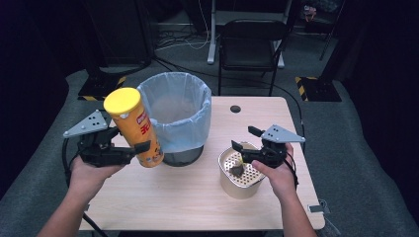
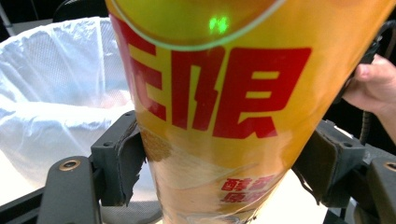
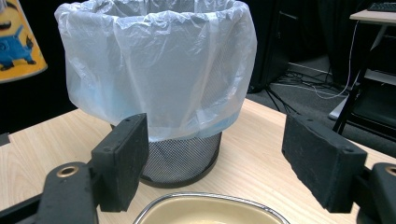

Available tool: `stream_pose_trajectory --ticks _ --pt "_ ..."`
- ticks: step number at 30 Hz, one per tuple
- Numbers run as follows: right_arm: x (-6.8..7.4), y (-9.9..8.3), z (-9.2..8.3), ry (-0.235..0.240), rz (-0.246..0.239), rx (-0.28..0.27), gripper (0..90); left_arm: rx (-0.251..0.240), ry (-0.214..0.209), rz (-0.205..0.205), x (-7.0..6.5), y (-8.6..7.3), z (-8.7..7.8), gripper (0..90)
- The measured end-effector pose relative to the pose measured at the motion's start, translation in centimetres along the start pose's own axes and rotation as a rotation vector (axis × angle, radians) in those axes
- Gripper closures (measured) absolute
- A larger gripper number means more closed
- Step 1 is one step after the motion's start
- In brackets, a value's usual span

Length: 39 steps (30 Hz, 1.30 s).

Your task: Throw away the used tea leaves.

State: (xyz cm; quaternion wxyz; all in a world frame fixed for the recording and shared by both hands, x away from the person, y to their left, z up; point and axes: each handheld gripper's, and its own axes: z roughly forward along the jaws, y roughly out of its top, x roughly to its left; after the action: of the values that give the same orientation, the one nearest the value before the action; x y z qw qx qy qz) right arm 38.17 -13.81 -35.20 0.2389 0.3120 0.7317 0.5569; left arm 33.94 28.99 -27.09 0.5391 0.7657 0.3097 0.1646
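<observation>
A tall yellow crisp can (image 1: 134, 129) with a yellow lid and red lettering hangs tilted above the table's left side. My left gripper (image 1: 129, 139) is shut on its lower half. In the left gripper view both pads (image 2: 127, 158) press on the can (image 2: 215, 116). A mesh bin lined with a white bag (image 1: 174, 116) stands just right of the can. My right gripper (image 1: 245, 139) is open and hovers over a beige pot (image 1: 240, 187) that holds a perforated metal insert and a dark scrap (image 1: 237, 170). Nothing lies between the jaws of my right gripper (image 3: 219, 168), which point at the bin (image 3: 182, 158).
The wooden table (image 1: 188, 197) has a cable hole (image 1: 235, 108) at its far right. A black chair (image 1: 252, 39) stands behind it on the grey carpet. The pot's rim (image 3: 205, 205) shows below the right jaws, and the can's edge (image 3: 18, 37) at upper left.
</observation>
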Motion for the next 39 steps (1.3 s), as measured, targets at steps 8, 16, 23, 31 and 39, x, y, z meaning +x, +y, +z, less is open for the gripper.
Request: stream_pose_trajectory --ticks 8,16,23,31,39 --pt "0.1 0.0 -0.2 -0.004 0.002 -0.005 22.8 -0.001 -0.009 0.031 -0.5 2.6 0.1 24.4" --pt "0.2 -0.1 -0.3 0.0 -0.011 -0.004 22.8 0.0 -0.035 0.027 -0.4 4.9 0.2 24.4" --pt "-0.1 -0.3 -0.6 -0.015 0.015 -0.007 22.8 -0.009 -0.027 0.024 0.2 7.0 0.6 24.4" --pt "-0.2 -0.2 -0.5 -0.002 0.02 -0.013 22.8 -0.005 -0.024 0.024 0.5 8.6 1.7 24.4" --pt "-0.3 -0.1 -1.2 -0.016 0.029 -0.029 22.7 -0.006 -0.006 0.033 0.8 10.3 3.3 24.4"
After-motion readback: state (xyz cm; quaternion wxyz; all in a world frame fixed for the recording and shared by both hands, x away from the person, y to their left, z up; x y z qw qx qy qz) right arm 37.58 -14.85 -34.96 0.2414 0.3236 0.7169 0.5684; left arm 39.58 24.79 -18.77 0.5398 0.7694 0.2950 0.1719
